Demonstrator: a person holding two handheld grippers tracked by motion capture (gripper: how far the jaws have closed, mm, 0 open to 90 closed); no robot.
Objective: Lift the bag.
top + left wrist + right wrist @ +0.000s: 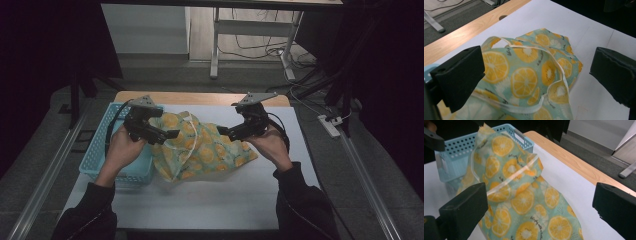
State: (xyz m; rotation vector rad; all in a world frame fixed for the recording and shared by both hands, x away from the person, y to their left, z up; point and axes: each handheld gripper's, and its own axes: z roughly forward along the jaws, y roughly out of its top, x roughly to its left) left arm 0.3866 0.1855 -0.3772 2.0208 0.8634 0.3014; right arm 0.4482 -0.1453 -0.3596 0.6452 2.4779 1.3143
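A cloth bag (200,147) printed with orange slices on pale green lies crumpled on the white table cover (210,195). Its left part rises against a light blue basket (100,150). White straps run along its edge (524,108). My left gripper (167,131) hovers at the bag's left end, pointing right. My right gripper (226,132) hovers at its upper right, pointing left. In the left gripper view the left gripper (537,65) stands open with the bag (524,77) beyond it. In the right gripper view the right gripper (541,195) is open over the bag (509,170), with the basket (456,147) behind.
The perforated basket stands at the table's left edge. A bare wooden strip (200,97) runs along the far side of the table. White cover lies bare in front of the bag. Beyond the table are desk legs (215,45), floor cables and a power strip (330,125).
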